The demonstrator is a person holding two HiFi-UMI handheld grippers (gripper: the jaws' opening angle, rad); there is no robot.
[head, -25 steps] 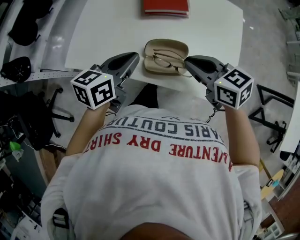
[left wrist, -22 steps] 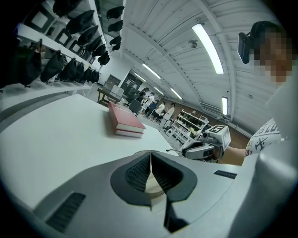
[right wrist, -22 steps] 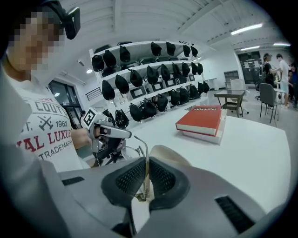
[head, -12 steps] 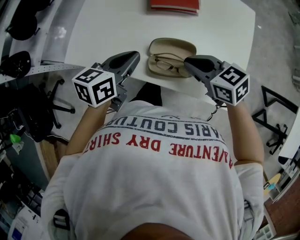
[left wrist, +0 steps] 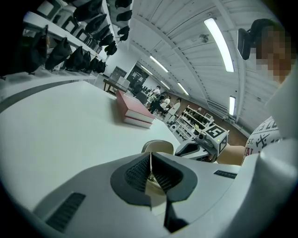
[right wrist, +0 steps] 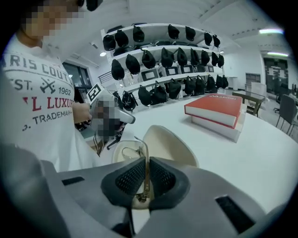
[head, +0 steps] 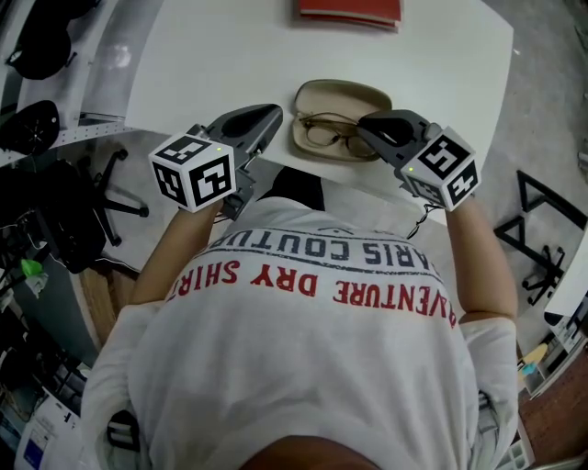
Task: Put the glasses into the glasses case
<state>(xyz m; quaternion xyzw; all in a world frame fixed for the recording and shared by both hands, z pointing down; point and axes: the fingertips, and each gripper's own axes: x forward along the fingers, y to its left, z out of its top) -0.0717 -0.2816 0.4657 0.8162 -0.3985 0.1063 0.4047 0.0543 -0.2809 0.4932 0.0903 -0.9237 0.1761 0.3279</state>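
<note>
An open beige glasses case [head: 336, 95] lies near the front edge of the white table [head: 184, 55]. Thin-framed glasses [head: 327, 131] rest in its lower half. My right gripper [head: 364, 129] hangs over the case's right end, shut on one temple arm of the glasses [right wrist: 145, 160], which stands upright between the pads. Beyond the jaws the lenses [right wrist: 126, 151] sit in the case tray, with the case lid [right wrist: 167, 142] behind them. My left gripper [head: 274, 115] is shut just left of the case, apart from it, with nothing seen between its pads [left wrist: 139, 172].
A red book [head: 349, 9] lies at the far side of the table. An office chair [head: 87, 216] stands to the left of the table, below its edge. Shelves of black caps [right wrist: 163, 60] line the wall. The person's white shirt [head: 312, 330] fills the lower head view.
Both grippers have sunk toward the table. The right one, still gripping the temple arm, has come closer over the case's right end, and the glasses sit lower in the case.
</note>
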